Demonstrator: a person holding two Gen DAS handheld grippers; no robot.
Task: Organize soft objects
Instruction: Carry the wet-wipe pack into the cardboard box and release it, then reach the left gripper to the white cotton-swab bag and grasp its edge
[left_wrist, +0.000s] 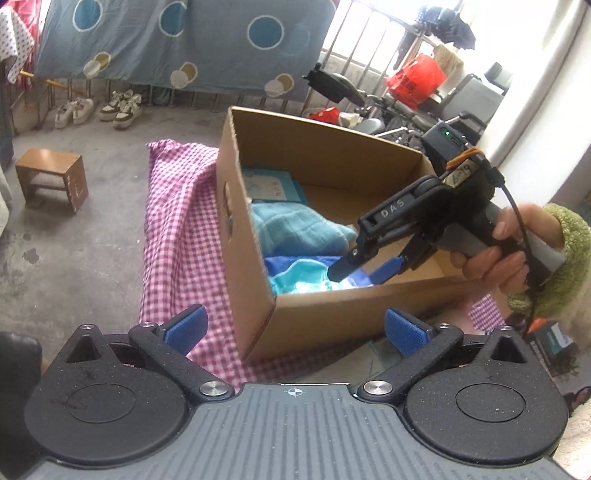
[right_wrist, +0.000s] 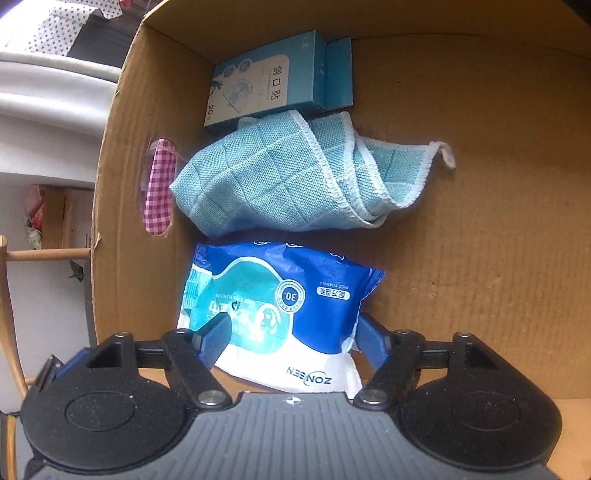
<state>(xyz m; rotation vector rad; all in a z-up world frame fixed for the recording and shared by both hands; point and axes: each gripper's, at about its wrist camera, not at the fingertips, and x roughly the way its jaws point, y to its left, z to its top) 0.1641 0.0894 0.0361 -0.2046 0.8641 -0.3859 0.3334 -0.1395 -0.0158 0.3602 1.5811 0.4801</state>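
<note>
A cardboard box (right_wrist: 480, 221) stands on a pink-and-white gingham cloth (left_wrist: 177, 229). Along its left wall lie three things in a row: a teal carton (right_wrist: 273, 81) printed "创口贴" and "20", a light blue waffle-weave cloth (right_wrist: 295, 173) touching it, and nearest the camera a blue-and-white wet-wipe pack (right_wrist: 280, 314) reading "ZONSEN", "30" and "MILD FORMULA". The right gripper (right_wrist: 291, 339), marked "DAS" on its arm, reaches into the box; its jaws straddle the pack, and the pads seem to stand just clear of its sides, though contact is hard to judge. The left gripper (left_wrist: 295, 330) hovers outside the box's near corner, jaws spread wide and empty. A hand (left_wrist: 506, 243) in a green fleece sleeve (left_wrist: 565, 258) grips the right handle.
</note>
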